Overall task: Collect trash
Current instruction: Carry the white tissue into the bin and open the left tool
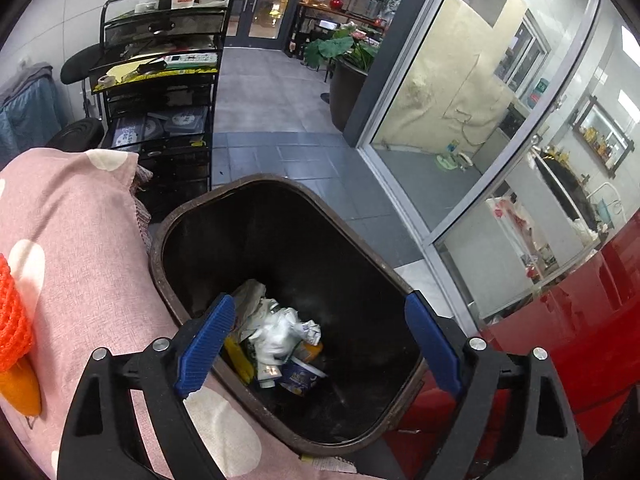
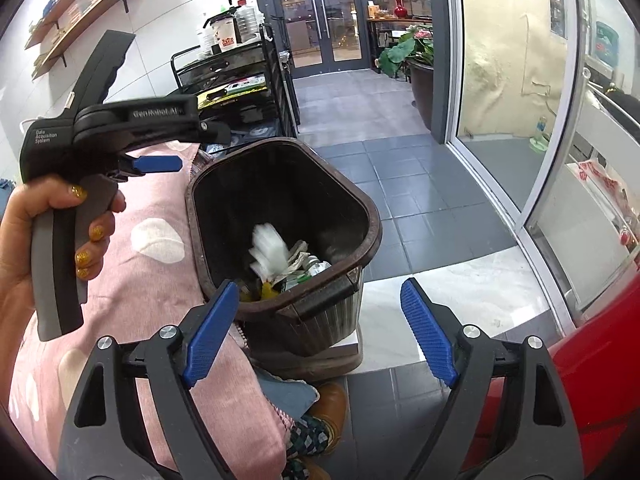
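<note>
A dark brown trash bin (image 1: 160, 240) stands on the floor beside a pink cushion, with crumpled white paper (image 1: 280, 328), a yellow item and a blue-white cup at its bottom. My left gripper (image 1: 320, 344) is open and empty, held right over the bin's mouth. In the right wrist view the bin (image 2: 372, 224) is ahead and a white piece of trash (image 2: 268, 252) is blurred inside it. My right gripper (image 2: 324, 332) is open and empty, just short of the bin's near rim. The left gripper (image 2: 158, 163) shows there too, hand-held above the cushion left of the bin.
A pink cushion with white spots (image 1: 72, 240) lies left of the bin, with an orange net item (image 1: 12, 320) on it. A black shelf cart (image 1: 160, 92) stands behind. A glass partition (image 1: 460, 120) and a red surface (image 1: 580, 320) are on the right. A brown shoe (image 2: 330, 404) is below.
</note>
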A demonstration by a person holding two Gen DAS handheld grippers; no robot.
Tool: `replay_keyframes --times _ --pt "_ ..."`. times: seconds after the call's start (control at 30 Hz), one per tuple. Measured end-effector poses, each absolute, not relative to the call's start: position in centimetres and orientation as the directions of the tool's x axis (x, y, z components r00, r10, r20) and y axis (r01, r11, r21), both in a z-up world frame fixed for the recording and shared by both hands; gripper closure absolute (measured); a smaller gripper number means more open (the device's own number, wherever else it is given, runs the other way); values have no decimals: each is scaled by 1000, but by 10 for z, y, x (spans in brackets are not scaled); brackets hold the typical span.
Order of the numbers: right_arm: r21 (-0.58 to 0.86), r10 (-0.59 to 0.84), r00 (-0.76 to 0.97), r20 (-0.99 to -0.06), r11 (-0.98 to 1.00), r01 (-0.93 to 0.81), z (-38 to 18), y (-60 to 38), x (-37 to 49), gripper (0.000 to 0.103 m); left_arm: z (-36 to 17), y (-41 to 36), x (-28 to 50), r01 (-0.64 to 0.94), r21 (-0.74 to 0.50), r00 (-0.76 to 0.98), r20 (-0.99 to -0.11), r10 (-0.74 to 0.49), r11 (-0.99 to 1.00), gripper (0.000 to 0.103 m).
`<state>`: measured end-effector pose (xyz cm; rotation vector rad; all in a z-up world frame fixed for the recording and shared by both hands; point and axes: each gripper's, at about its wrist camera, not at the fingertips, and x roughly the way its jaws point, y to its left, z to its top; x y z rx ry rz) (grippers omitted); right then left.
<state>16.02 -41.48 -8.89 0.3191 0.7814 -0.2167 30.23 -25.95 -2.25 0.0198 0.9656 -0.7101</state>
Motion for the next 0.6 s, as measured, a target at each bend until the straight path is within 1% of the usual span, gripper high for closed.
replay_keyframes --times 0.2,0.37,0.5,0.6 --pt "210 -60 699 -713 933 294 -90 -412 158 20 -18 -251 296 566 -281 381 -745 -548 775 14" --pt "220 -44 702 -711 934 281 -91 -409 160 20 -14 -237 289 556 -291 400 -727 -557 779 14" --pt "226 -29 709 -705 938 263 -89 -405 165 20 -4 -218 275 552 -287 446 -691 -568 783 14" --pt "229 -20 714 -700 940 251 -87 -401 168 20 7 -202 260 556 -256 499 -658 -564 791 10"
